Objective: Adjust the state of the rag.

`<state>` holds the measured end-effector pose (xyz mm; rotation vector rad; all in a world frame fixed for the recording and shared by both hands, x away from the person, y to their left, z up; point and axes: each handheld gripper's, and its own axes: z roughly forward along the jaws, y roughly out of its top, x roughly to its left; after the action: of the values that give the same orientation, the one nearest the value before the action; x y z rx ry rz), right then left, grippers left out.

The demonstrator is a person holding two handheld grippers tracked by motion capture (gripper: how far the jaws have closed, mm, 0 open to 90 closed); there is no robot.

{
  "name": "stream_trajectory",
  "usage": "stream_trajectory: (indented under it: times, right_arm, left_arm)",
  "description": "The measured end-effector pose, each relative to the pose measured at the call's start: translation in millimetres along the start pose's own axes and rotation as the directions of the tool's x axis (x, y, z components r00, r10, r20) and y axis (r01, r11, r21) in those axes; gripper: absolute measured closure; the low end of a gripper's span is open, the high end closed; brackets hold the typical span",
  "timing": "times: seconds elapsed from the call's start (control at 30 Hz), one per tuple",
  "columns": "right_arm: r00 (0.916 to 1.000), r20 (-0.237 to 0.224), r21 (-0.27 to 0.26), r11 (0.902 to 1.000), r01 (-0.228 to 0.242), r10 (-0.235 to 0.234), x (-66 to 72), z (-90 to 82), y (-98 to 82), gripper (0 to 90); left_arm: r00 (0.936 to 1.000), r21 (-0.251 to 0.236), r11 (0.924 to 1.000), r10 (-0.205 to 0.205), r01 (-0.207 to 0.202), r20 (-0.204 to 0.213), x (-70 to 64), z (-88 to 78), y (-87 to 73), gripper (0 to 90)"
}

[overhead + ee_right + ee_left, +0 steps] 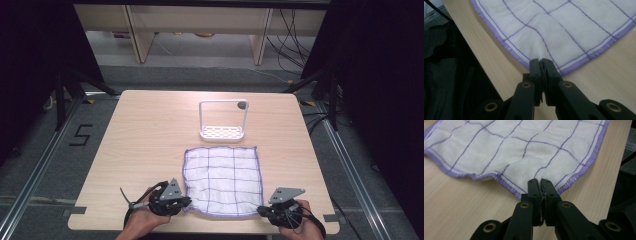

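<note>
White cloth (pixel 222 181) with purple grid lies flat on the table (pixel 150 140), near its front edge, in front of the white rack (pixel 222 120). Left gripper (pixel 186 201) pinches the cloth's near left corner, jaws clamped on the hem. Right gripper (pixel 261 210) clamps the near right corner the same way. Both hands low at the table's front edge, grippers pointing inward toward the cloth.

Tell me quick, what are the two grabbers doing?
Left gripper: closed, pinching a near corner of the white cloth.
Right gripper: closed, pinching the cloth's other near corner.
</note>
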<state>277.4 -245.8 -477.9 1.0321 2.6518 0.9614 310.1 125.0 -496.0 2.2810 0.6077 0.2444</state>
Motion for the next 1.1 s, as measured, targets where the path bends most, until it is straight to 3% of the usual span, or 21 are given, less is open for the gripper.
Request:
stream_trajectory:
  times: [0.07,0.17,0.2,0.23,0.33,0.37,0.4,0.43,0.53,0.57,0.6,0.67,0.73,0.77,0.8,0.83,0.87,0.93,1.03,1.07,1.1]
  right_arm:
    - [0.9995,-0.007,0.018,0.9993,0.032,-0.032,0.8,3.8,0.0,87.3]
    - [0.9992,-0.035,0.042,0.9988,0.023,-0.022,7.4,10.5,1.3,87.2]
    - [0.9986,-0.033,0.051,0.9977,0.044,-0.042,7.1,11.7,2.0,87.1]
    - [0.9995,-0.018,0.068,0.9974,0.026,-0.025,9.0,13.1,1.9,87.0]
    - [0.999,-0.035,0.066,0.9974,0.031,-0.028,9.3,16.2,2.0,84.5]
    - [0.9987,-0.032,0.063,0.9972,0.041,-0.039,8.5,17.3,1.6,81.5]
    - [0.999,-0.04,0.059,0.9981,0.019,-0.016,9.3,17.0,2.2,76.5]
    - [0.9994,-0.035,0.057,0.9983,0.009,-0.007,8.2,14.3,4.1,65.0]
    - [0.9999,-0.002,0.013,0.9998,0.014,-0.014,1.9,9.9,9.0,57.4]
    - [0.9999,0.013,-0.006,0.9999,-0.009,0.009,-1.4,6.0,12.3,54.4]
    - [0.9995,0.024,-0.035,0.9992,-0.021,0.022,-5.6,3.1,16.0,53.9]
    - [0.9984,0.053,-0.075,0.997,-0.015,0.019,-16.3,-1.6,23.7,50.1]
    - [0.9938,0.081,-0.122,0.9903,-0.066,0.076,-29.1,-3.4,32.5,46.8]
    - [0.9929,0.093,-0.117,0.991,-0.064,0.075,-37.0,-4.5,36.9,44.8]
    - [0.9895,0.1,-0.13,0.9874,-0.091,0.105,-44.7,-3.9,42.6,43.4]
    - [0.9868,0.097,-0.135,0.9839,-0.117,0.13,-47.8,-2.6,45.7,42.9]
    - [0.9893,0.101,-0.162,0.9829,-0.087,0.105,-58.3,1.0,50.3,42.2]
    - [0.984,0.088,-0.175,0.9749,-0.138,0.155,-64.8,5.2,58.8,41.4]
    - [0.9855,0.12,-0.174,0.9798,-0.098,0.12,-79.1,12.4,69.1,40.7]
    - [0.9814,0.118,-0.171,0.9767,-0.13,0.151,-82.8,14.8,73.9,39.5]
    - [0.9814,0.12,-0.169,0.9772,-0.128,0.15,-86.3,16.6,76.3,37.4]
  left_arm:
    - [0.9997,0.002,0.9997,-0.023,0.023,0.002,2.0,-2.3,-5.3,86.5]
    - [0.9998,0.021,0.9996,-0.018,0.018,-0.006,3.0,-4.7,-11.7,86.4]
    - [0.9996,0.02,0.9994,-0.029,0.029,-0.001,1.7,-5.0,-13.6,86.4]
    - [0.9996,0.027,0.9993,-0.026,0.026,0.007,1.7,-5.7,-15.4,86.2]
    - [0.999,0.03,0.9986,-0.044,0.044,0.011,-1.1,-6.8,-18.7,85.6]
    - [0.9994,0.038,0.9989,-0.026,0.025,0.021,-0.4,-8.0,-18.5,84.9]
    - [0.9971,0.015,0.9974,-0.071,0.07,0.028,-0.4,-8.6,-18.1,82.6]
    - [0.9953,0.001,0.9957,-0.093,0.093,0.027,0.8,-9.4,-17.5,72.8]
    - [0.9915,-0.031,0.9912,-0.128,0.129,0.021,8.8,-13.4,-13.4,63.7]
    - [0.9906,-0.039,0.9898,-0.137,0.137,-0.001,13.4,-15.4,-11.2,60.6]
    - [0.9901,-0.059,0.9884,-0.14,0.14,0.002,17.9,-17.0,-8.5,57.9]
    - [0.983,-0.098,0.9785,-0.183,0.181,-0.009,26.5,-17.5,-1.4,55.4]
    - [0.9827,-0.094,0.9793,-0.183,0.179,-0.03,36.0,-16.5,4.6,51.4]
    - [0.9816,-0.107,0.9776,-0.187,0.181,-0.041,43.1,-13.8,8.7,49.3]
    - [0.9842,-0.103,0.981,-0.17,0.164,-0.049,48.7,-12.8,10.6,48.1]
    - [0.9818,-0.117,0.9783,-0.179,0.171,-0.062,57.0,-8.7,13.1,48.0]
    - [0.9763,-0.125,0.9723,-0.207,0.198,-0.065,61.7,-5.2,14.5,47.8]
    - [0.9737,-0.109,0.973,-0.213,0.204,-0.081,75.3,1.9,18.3,46.5]
    - [0.9653,-0.114,0.9647,-0.247,0.237,-0.084,93.2,12.4,24.3,46.3]
    - [0.9641,-0.113,0.9631,-0.254,0.244,-0.078,96.5,14.2,25.6,46.5]
    - [0.9647,-0.112,0.9643,-0.25,0.24,-0.084,101.0,16.3,27.4,46.5]
